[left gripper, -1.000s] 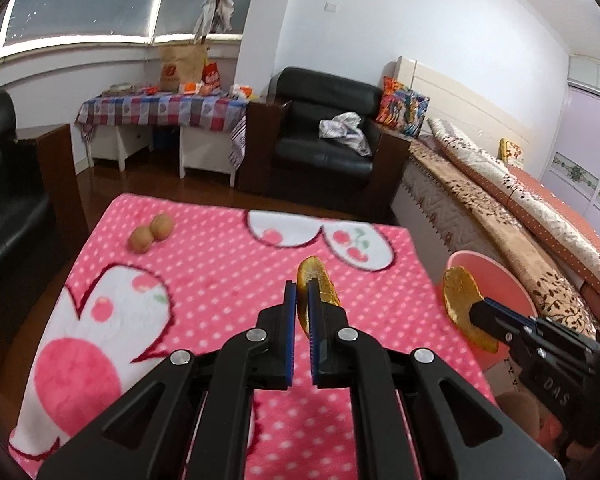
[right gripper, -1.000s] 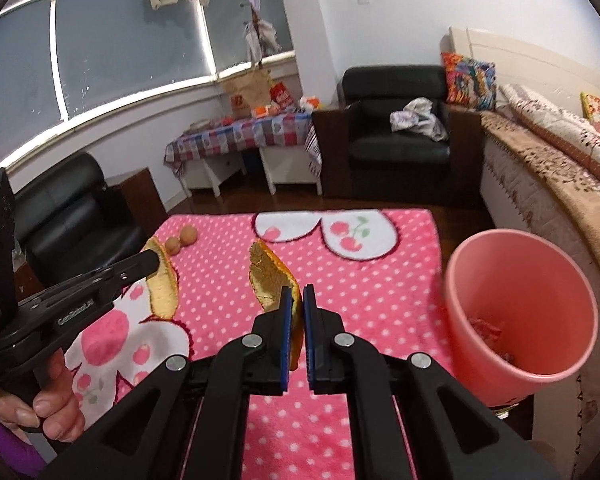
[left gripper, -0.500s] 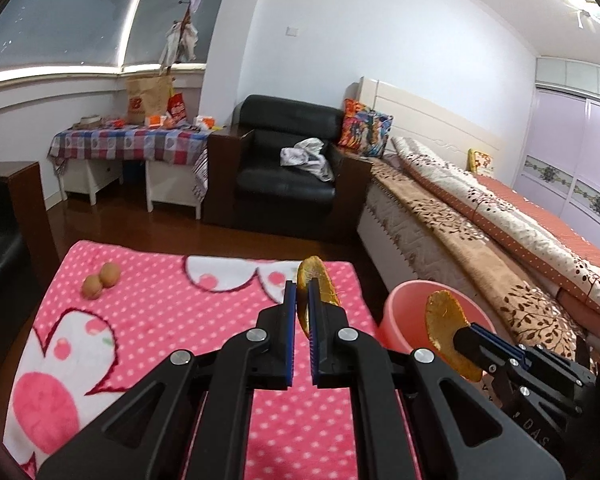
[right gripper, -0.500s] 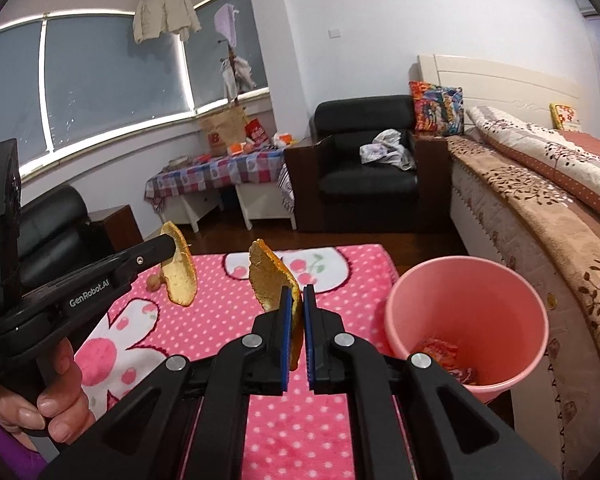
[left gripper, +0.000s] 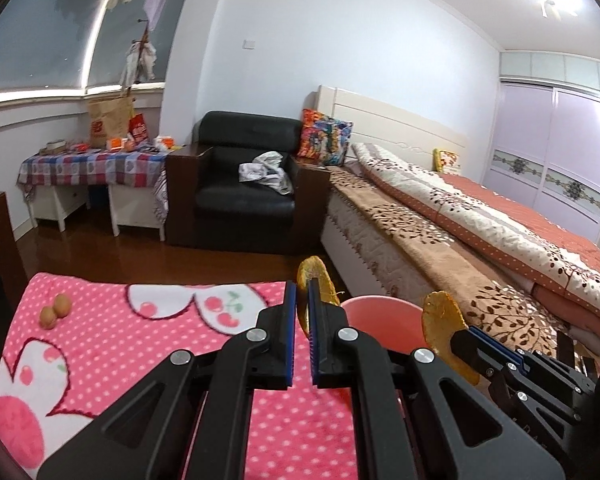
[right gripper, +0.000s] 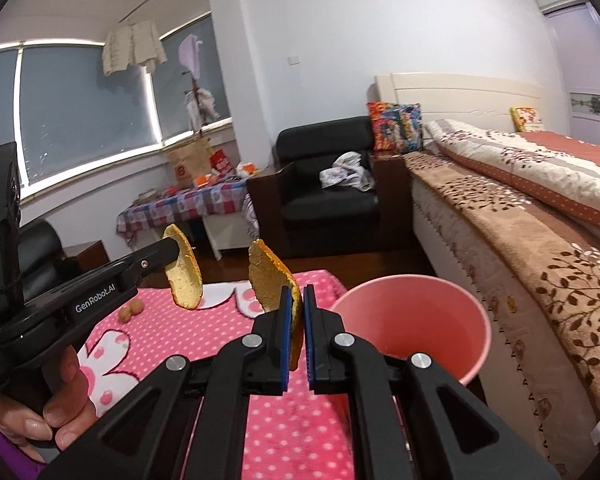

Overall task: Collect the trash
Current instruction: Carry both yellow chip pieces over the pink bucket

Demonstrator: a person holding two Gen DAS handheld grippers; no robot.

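In the left wrist view my left gripper (left gripper: 302,291) is shut on an orange peel (left gripper: 318,276) above the right edge of the pink dotted cloth (left gripper: 140,344). The pink bucket (left gripper: 380,305) stands just beyond it, to the right. My right gripper (left gripper: 458,334) holds a second orange peel (left gripper: 440,318) over the bucket's near right side. In the right wrist view the right gripper (right gripper: 294,297) is shut on its peel (right gripper: 269,274), with the bucket (right gripper: 416,284) just to the right. The left gripper (right gripper: 171,247) carries its peel (right gripper: 184,278) at the left.
Two small brown fruits (left gripper: 55,310) lie at the cloth's far left. A bed (left gripper: 480,232) runs along the right, close behind the bucket. A black armchair (left gripper: 244,184) and a checked side table (left gripper: 88,164) stand at the back. A hand (right gripper: 40,412) grips the left handle.
Both grippers have swung right and risen a little, each still holding its peel. The bucket has come from the right edge to just ahead of the fingers.
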